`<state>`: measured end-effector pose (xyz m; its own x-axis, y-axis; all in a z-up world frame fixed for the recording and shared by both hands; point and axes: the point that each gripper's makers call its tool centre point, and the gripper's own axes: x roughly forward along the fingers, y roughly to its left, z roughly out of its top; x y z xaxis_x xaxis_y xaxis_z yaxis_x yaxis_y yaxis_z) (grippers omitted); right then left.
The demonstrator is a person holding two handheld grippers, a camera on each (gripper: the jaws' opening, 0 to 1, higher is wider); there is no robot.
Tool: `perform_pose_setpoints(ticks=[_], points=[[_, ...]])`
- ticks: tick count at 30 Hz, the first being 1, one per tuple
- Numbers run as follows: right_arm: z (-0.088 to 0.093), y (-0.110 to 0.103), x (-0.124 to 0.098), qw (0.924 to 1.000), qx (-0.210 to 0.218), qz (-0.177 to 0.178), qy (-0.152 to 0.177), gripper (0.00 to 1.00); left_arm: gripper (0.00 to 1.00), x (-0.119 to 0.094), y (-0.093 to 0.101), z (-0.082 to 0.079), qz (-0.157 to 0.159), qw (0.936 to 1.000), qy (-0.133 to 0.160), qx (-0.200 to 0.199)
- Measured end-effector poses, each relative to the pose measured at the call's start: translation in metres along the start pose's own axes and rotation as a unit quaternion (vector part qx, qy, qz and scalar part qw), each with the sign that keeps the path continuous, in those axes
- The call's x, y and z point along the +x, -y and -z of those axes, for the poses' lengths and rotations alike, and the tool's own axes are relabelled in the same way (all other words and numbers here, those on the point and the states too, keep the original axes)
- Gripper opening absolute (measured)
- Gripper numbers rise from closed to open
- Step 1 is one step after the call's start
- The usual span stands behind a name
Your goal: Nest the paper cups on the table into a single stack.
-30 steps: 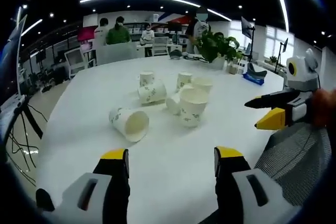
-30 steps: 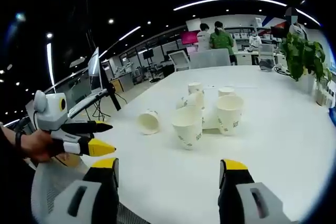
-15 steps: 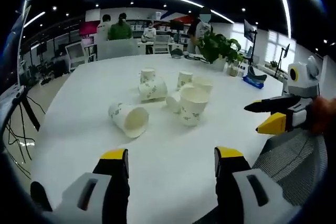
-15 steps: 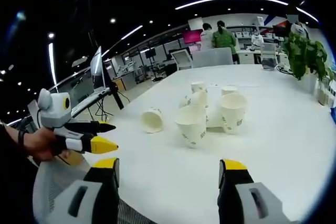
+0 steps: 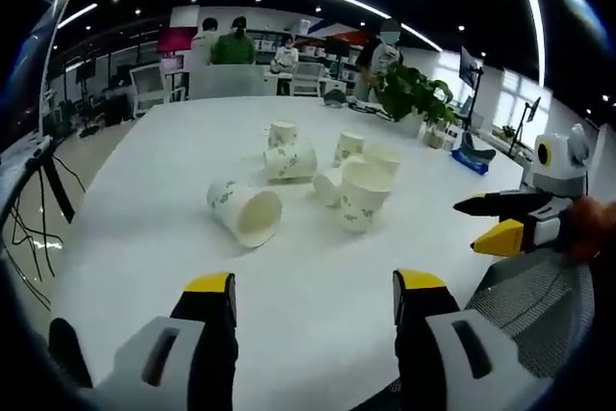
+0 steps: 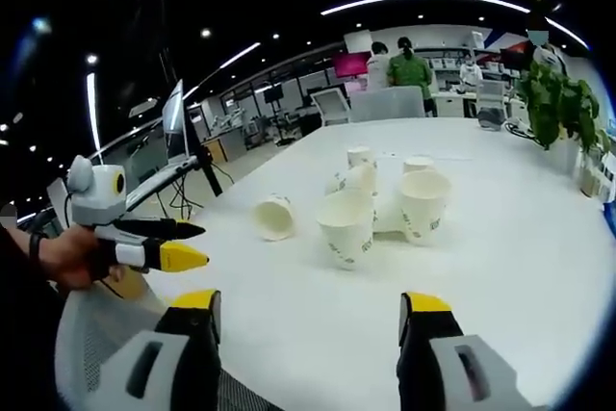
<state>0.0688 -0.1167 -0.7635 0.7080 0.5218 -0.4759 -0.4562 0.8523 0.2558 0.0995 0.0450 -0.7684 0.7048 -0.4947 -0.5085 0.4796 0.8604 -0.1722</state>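
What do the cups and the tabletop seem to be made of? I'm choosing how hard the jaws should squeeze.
Cups: likely thin paper, matte white with a small green print and rolled rims; several lie tipped over. Table: smooth white top with a faint sheen, perhaps laminate; the pictures leave that open.

White paper cups scattered on table, some tipped.

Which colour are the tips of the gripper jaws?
Yellow, on black jaws. It shows best in the left gripper view, on the left gripper and the right gripper.
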Motion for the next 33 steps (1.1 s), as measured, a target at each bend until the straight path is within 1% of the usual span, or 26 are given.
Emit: perform_pose_setpoints(ticks=[7, 11, 14, 17, 20, 24, 26, 27, 28, 29, 30, 33], points=[[0.006, -0.002, 0.005, 0.9998, -0.01, -0.007, -0.016, 0.74, 0.63, 0.001, -0.005, -0.001, -0.005, 1.0, 0.002, -0.008], [0.004, -0.001, 0.004, 0.9998, -0.013, -0.006, -0.016, 0.73, 0.63, 0.001, -0.005, -0.001, -0.005, 1.0, 0.001, -0.008], [0.003, 0.004, 0.003, 0.9999, 0.006, -0.003, -0.012, 0.7, 0.62, 0.001, -0.003, -0.001, -0.004, 1.0, -0.002, -0.008], [0.001, 0.009, 0.0, 0.9998, 0.018, 0.007, -0.009, 0.69, 0.62, 0.001, -0.001, -0.001, -0.001, 1.0, -0.003, -0.006], [-0.003, 0.012, -0.003, 0.9996, 0.024, 0.014, -0.003, 0.67, 0.61, 0.002, 0.0, 0.0, 0.0, 1.0, -0.006, -0.001], [-0.001, 0.013, -0.004, 0.9993, 0.029, 0.02, -0.01, 0.65, 0.6, 0.001, 0.001, 0.001, 0.001, 0.9999, -0.011, -0.004], [0.001, 0.017, -0.004, 0.9991, 0.02, 0.031, -0.021, 0.62, 0.61, 0.001, 0.001, 0.001, 0.001, 0.9999, -0.011, -0.006], [0.012, 0.024, -0.007, 0.9968, -0.019, 0.044, -0.064, 0.59, 0.61, 0.001, 0.0, 0.001, 0.001, 0.9999, -0.012, -0.006], [0.015, 0.026, -0.008, 0.9958, -0.028, 0.045, -0.075, 0.55, 0.62, 0.001, 0.0, 0.001, 0.001, 0.9999, -0.012, -0.006], [0.014, 0.027, -0.007, 0.9959, -0.029, 0.043, -0.074, 0.54, 0.62, 0.001, 0.0, 0.002, 0.002, 0.9999, -0.014, -0.005], [0.011, 0.03, -0.005, 0.9968, -0.022, 0.041, -0.066, 0.55, 0.63, 0.002, 0.001, 0.003, 0.003, 0.9998, -0.018, -0.002], [0.004, 0.039, -0.006, 0.9969, -0.03, 0.045, -0.057, 0.56, 0.63, 0.004, 0.003, 0.007, 0.007, 0.9996, -0.026, 0.004]])
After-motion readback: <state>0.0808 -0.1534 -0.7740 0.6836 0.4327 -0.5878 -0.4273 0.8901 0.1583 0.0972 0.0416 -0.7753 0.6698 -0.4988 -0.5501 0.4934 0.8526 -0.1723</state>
